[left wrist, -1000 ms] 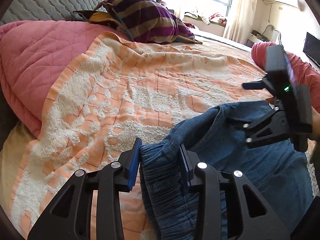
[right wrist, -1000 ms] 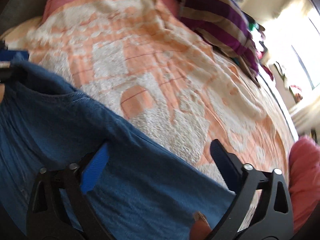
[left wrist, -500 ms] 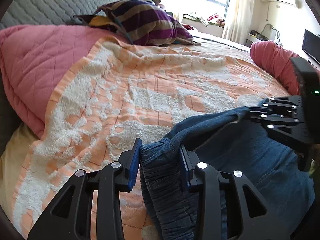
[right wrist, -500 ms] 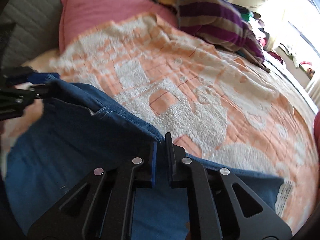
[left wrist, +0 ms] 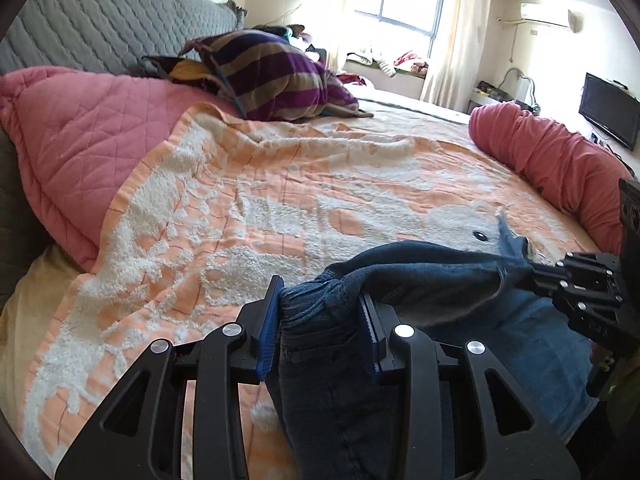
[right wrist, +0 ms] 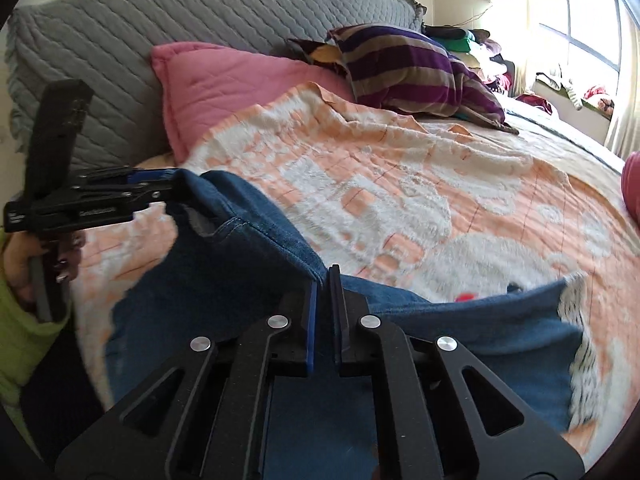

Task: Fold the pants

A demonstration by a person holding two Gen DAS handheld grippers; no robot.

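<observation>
Bedroom, daylit. Bed took up most of both views, covered by an orange-and-white blanket. Grey quilted headboard stood behind it. Pink quilted pillow leaned at the head, with a purple striped pillow beside it. A red bolster lay along the far edge. The window was overexposed, flanked by pale curtains; clutter sat on the sill bench. An air conditioner hung high on the white wall, and a dark TV stood at right.
</observation>
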